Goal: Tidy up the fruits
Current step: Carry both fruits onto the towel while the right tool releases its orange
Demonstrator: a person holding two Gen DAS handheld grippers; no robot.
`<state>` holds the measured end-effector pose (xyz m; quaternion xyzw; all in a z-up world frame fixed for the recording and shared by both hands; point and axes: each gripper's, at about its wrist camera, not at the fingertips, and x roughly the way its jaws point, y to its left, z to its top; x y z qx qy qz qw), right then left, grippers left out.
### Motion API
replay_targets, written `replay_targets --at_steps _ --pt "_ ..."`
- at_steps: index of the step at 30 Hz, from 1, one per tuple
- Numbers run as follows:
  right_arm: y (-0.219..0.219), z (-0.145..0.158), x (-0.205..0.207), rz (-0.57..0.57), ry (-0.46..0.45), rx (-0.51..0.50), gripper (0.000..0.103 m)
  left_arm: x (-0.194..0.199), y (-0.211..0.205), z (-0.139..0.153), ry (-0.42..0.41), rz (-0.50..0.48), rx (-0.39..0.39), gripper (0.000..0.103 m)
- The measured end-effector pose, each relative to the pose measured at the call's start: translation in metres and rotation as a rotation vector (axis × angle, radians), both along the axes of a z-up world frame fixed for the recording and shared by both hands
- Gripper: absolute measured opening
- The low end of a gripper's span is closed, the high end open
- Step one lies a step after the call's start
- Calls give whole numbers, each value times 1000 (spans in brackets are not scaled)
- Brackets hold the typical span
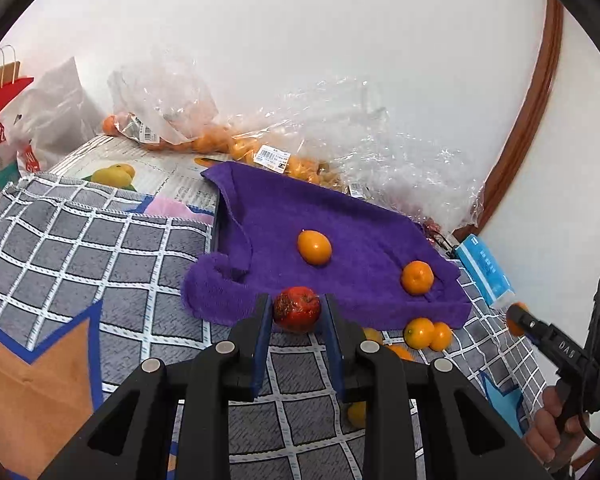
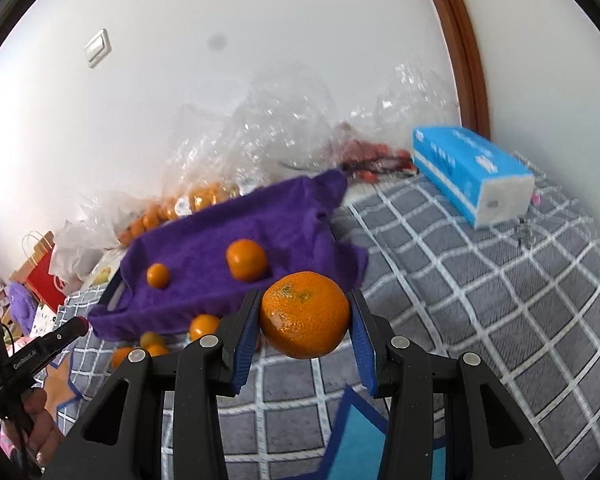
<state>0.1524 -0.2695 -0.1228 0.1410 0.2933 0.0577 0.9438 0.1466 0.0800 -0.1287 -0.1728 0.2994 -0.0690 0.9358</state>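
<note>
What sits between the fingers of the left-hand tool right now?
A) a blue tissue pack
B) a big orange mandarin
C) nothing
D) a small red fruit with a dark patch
D: in the left wrist view the left gripper is closed on a small red fruit; the mandarin is in the right gripper.

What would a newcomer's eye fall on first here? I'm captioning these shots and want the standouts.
First, the fruit held up close: a big orange gripped in the right claw, and a small red fruit pinched in the left claw. Behind them a bright purple towel lies on the grey checked cover with two small oranges on it, and clear bags of oranges sit against the white wall.
</note>
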Motion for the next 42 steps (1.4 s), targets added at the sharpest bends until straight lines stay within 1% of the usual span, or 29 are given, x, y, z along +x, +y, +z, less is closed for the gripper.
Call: replay_targets --at_steps 3,5,8,11,14,17,20,22,24,26,28,31,36,40,42 --pt "8 16 6 25 -21 -15 43 3 7 18 -5 1 -13 24" --pt "17 25 12 41 -44 -46 43 8 12 31 -4 11 -1 24" --pt "30 36 25 62 -74 -86 43 16 20 51 -26 20 -12 24" --pt "40 45 44 81 -100 -94 43 30 23 64 -44 30 -22 24" --pt "50 53 62 96 -123 -125 43 49 22 69 -53 41 -16 24" --pt "57 52 73 87 -148 -155 43 70 18 62 -44 52 -8 24" --pt "56 37 80 84 -147 -150 43 88 14 40 -5 42 -15 24" --pt "53 22 87 93 -120 -145 43 93 14 27 10 43 -14 24" --pt "49 9 94 84 -74 -172 43 96 16 15 19 42 -30 24" --pt "43 4 95 75 -61 -168 43 99 19 6 48 39 -48 24" --pt "38 0 99 60 -37 -161 43 98 20 0 43 37 -44 24" --pt "33 -7 102 45 -27 -145 43 101 20 -6 52 58 -16 24" --pt "28 -18 108 24 9 -133 43 100 22 -7 40 62 -30 24" --pt "28 -21 109 32 17 -100 43 100 18 -8 39 58 -5 24" --pt "29 -22 110 43 23 -83 43 101 17 -9 48 48 -12 24"
